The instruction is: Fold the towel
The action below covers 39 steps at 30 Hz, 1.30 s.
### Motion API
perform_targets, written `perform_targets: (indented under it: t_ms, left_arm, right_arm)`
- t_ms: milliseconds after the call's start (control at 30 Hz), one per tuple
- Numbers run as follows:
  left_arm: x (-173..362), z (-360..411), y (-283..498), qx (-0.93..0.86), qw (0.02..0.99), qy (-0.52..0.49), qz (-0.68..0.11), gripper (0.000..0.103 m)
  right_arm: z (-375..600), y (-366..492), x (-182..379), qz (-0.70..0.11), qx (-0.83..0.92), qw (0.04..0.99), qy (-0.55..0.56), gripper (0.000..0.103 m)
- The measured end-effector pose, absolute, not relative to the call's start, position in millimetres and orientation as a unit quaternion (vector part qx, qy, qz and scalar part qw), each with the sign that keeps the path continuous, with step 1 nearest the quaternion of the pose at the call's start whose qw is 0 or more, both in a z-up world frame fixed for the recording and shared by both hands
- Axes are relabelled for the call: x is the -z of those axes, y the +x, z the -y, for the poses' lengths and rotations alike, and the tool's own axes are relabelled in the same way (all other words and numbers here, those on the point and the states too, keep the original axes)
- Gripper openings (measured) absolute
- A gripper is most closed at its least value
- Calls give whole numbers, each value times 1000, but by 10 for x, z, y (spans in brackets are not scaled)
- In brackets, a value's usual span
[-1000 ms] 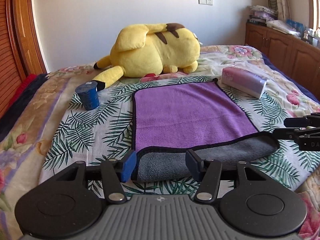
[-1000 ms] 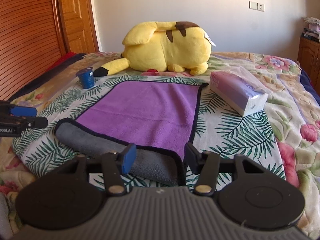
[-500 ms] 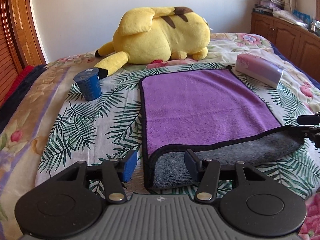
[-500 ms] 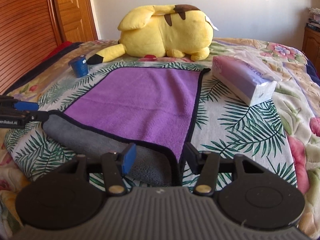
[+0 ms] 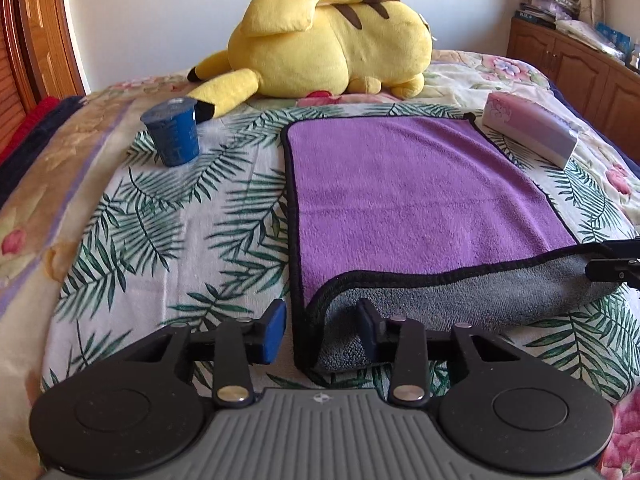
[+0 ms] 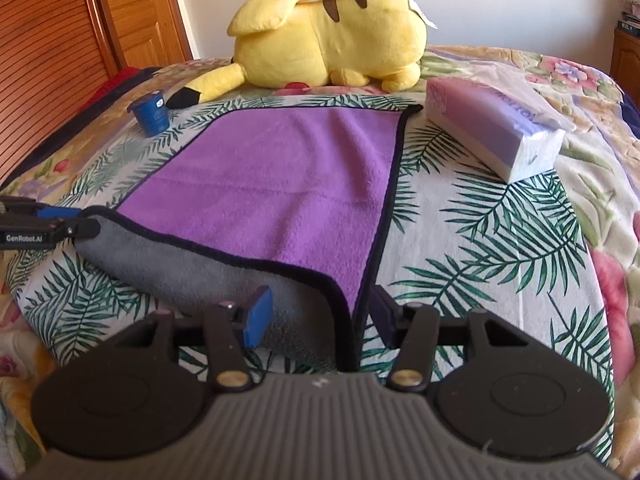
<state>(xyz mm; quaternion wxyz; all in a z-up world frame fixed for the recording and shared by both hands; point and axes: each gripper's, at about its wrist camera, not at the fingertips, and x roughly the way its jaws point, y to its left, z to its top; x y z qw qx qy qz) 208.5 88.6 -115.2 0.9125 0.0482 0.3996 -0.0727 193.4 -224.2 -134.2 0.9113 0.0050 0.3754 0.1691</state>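
The left gripper [image 5: 320,330] sits low at the near edge of the bed [image 5: 120,240], its jaws spread wide and straddling the near left corner of the towel [image 5: 420,192]. The black hem runs up between the two fingers, with the rolled grey underside against the inner face of the right one; nothing is pinched. The right gripper [image 6: 320,312] is likewise wide apart at the towel's near right corner, the hem passing between its fingers, the grey fold lying toward its blue pad [image 6: 258,316].

The towel lies flat on the palm-leaf bedspread [image 6: 500,240], purple side up, with its near edge turned over toward the far side so a grey band shows along the whole front. From each camera the other gripper shows at the opposite end of that band, at the frame's side.

Farther on, a blue cup [image 5: 172,132] stands upright beyond the towel's far left corner, apart from it. A tissue pack [image 6: 492,128] lies just beside the far right corner. Behind both, along the far side of the bed, a yellow plush [image 5: 328,40] lies on its side, its black-tipped tail reaching down next to the cup. A wooden cabinet [image 5: 580,64] stands against the wall to the right.
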Motion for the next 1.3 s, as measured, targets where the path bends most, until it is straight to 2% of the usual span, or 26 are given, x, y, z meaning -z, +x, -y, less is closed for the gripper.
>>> perform_targets:
  t_ms: [367, 433, 733, 900, 1067, 1133, 1300]
  left_arm:
    - [1259, -895, 2070, 71, 905, 43, -418, 12]
    - [1258, -901, 2068, 74, 904, 40, -418, 8]
    - [1257, -879, 2062, 78, 905, 40, -417, 3]
    - [1247, -868, 2055, 86, 905, 36, -416, 0]
    - [1229, -861, 2044, 90, 906, 33, -412, 0]
    - [1212, -854, 2039, 92, 908, 31, -408, 0]
    - [1163, -834, 2016, 98, 914, 30, -393, 0]
  right_arm:
    - [2242, 1946, 1379, -397, -184, 899, 19, 55]
    - [2233, 1945, 1379, -398, -187, 898, 16, 53]
    - [2250, 1955, 1371, -408, -194, 892, 8, 40]
    - [2234, 1953, 1379, -410, -194, 891, -4, 24]
    - [2244, 1951, 1370, -405, -194, 894, -8, 18]
    - [2250, 1952, 1364, -402, -194, 895, -9, 9]
    - [2276, 1945, 1318, -386, -189, 903, -6, 5]
